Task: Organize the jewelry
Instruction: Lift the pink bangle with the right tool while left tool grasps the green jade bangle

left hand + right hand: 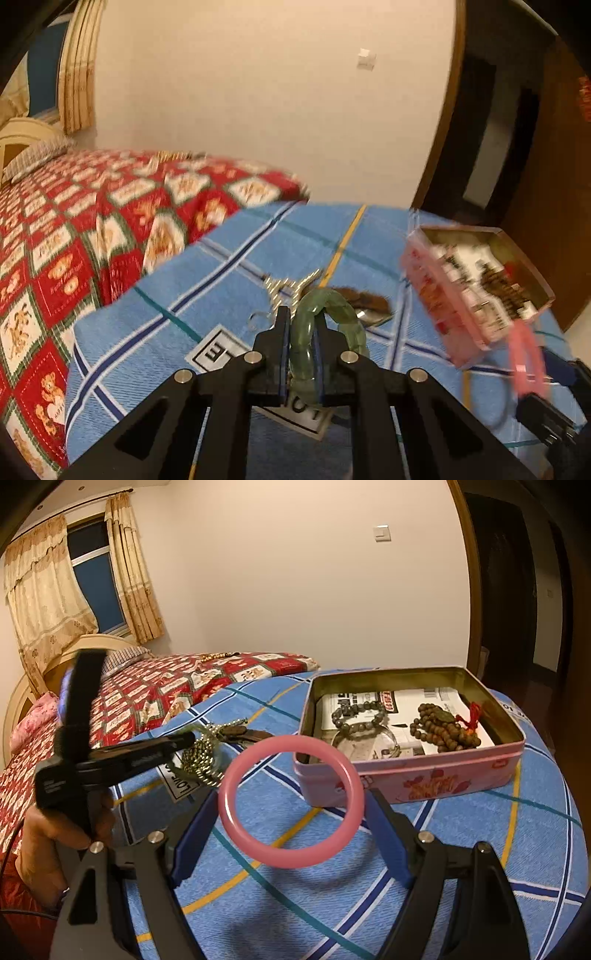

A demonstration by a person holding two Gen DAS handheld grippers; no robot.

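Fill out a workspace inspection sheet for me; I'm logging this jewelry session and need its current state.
Surface: blue plaid cloth over a rounded top.
Job's things: green bangle; pink bangle; open pink tin holding two bead bracelets on printed paper; gold bead chain and a brown item on the cloth.
Clutter: nothing seen.
Grippers: left gripper fingers shut on green bangle; right gripper fingers spread around pink bangle, which they hold.
Cables: thin dark cable beside the hand.
Surroundings: bed with red quilt, curtains, window, doorway.
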